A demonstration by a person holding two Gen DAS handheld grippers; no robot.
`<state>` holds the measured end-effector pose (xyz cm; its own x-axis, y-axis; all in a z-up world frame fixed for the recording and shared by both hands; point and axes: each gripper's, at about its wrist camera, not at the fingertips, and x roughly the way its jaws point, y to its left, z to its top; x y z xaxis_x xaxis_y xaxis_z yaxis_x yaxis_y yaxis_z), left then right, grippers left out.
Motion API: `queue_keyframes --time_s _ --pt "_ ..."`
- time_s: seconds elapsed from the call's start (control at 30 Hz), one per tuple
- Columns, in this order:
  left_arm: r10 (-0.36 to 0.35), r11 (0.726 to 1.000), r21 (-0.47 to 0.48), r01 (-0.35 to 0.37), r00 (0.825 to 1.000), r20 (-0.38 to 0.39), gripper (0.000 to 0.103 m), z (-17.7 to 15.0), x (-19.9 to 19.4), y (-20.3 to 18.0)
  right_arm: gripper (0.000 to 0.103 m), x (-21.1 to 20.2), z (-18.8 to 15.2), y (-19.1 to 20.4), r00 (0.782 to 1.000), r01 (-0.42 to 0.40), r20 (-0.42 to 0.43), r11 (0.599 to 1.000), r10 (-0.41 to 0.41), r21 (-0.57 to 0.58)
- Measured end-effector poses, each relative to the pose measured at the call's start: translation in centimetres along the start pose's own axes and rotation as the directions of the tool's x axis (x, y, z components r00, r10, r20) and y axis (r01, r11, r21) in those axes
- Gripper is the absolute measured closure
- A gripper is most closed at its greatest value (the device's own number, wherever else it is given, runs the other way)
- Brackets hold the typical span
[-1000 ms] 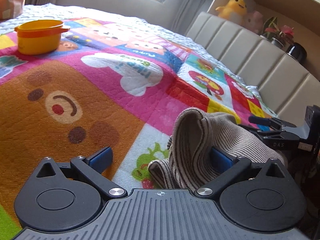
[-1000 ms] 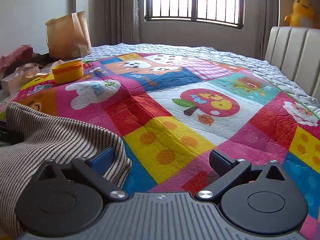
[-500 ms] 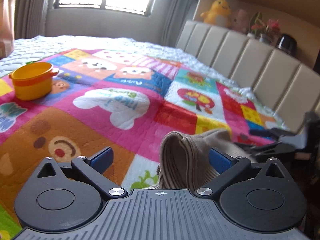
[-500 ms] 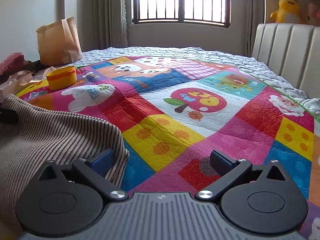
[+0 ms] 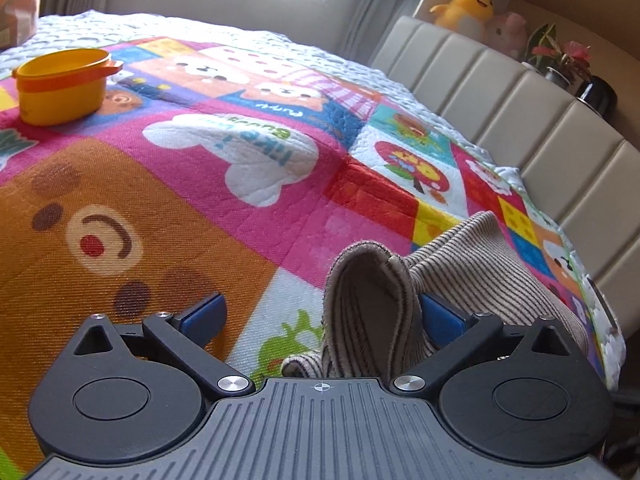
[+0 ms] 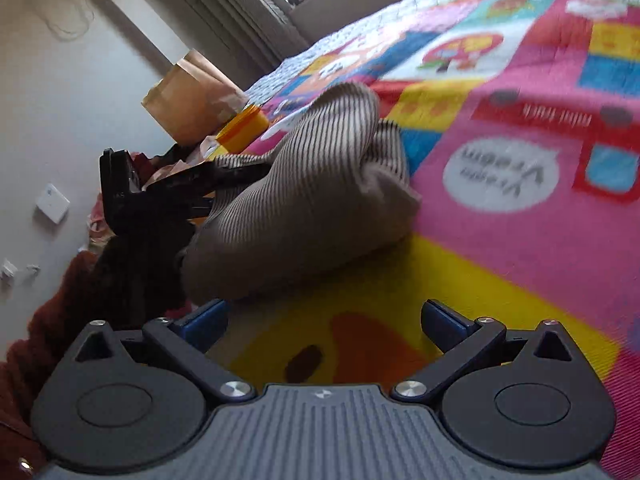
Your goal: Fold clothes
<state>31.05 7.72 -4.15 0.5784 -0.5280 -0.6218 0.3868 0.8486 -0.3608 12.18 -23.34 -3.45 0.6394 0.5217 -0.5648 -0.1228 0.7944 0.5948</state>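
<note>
Quilted patchwork bedding [image 5: 168, 208] in bright cartoon colours covered the bed, a padded headboard [image 5: 520, 112] at upper right. The striped beige garment [image 5: 372, 312] lay bunched at lower centre, between the left gripper's [image 5: 320, 314] wide-spread fingers, ungrasped. The right gripper [image 6: 324, 320] gaped empty.

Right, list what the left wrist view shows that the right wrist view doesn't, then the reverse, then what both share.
Left wrist only: the padded headboard, the yellow plush duck and potted plants on the shelf above it.

Right wrist only: the brown paper bag, the wall switch, and the left gripper seen from outside, at the cloth.

Both: the striped garment, the yellow tub, the colourful quilt, the window.
</note>
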Motion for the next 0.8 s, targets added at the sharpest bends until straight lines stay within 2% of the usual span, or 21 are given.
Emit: queue_keyframes --time_s 0.1,0.23,0.33,0.43,0.53,0.63,0.73,0.8 --pt "0.0 1.0 0.001 0.0 1.0 -0.002 0.0 0.0 -0.2 0.0 0.001 2.4 0.7 1.0 0.999 -0.019 0.032 1.0 0.019 0.022" --pt "0.012 1.0 0.009 -0.012 1.0 -0.006 0.0 0.0 -0.6 0.1 0.011 5.5 2.4 1.1 0.998 -0.018 0.058 0.995 0.013 0.095" --pt "0.021 0.999 0.035 -0.021 1.0 0.0 0.0 0.3 -1.9 0.2 0.02 6.2 3.5 0.9 0.998 -0.025 0.067 0.997 0.021 0.071" --pt "-0.013 0.997 0.082 0.011 1.0 0.021 0.0 0.9 -3.9 0.0 0.025 6.1 5.0 0.1 0.998 -0.017 0.065 0.999 0.015 0.037" --pt "-0.072 0.991 0.112 0.068 0.997 0.036 0.0 1.4 -5.4 -0.3 0.025 6.3 6.6 -0.9 0.997 0.02 0.069 1.0 -0.021 0.01" --pt "-0.123 0.987 0.108 0.121 0.992 0.017 0.0 1.5 -5.0 -0.9 0.025 7.0 8.3 -1.6 0.996 0.05 0.075 0.998 -0.048 -0.027" --pt "-0.099 0.987 0.127 0.102 0.995 -0.024 0.0 0.9 -2.5 -1.6 0.024 7.7 9.3 -1.4 0.991 0.089 0.11 0.993 -0.081 -0.076" --pt "-0.088 0.99 0.103 0.093 0.995 -0.055 0.0 0.5 -0.8 -1.4 0.023 7.8 9.7 -1.7 0.988 0.106 0.121 0.993 -0.098 -0.058"
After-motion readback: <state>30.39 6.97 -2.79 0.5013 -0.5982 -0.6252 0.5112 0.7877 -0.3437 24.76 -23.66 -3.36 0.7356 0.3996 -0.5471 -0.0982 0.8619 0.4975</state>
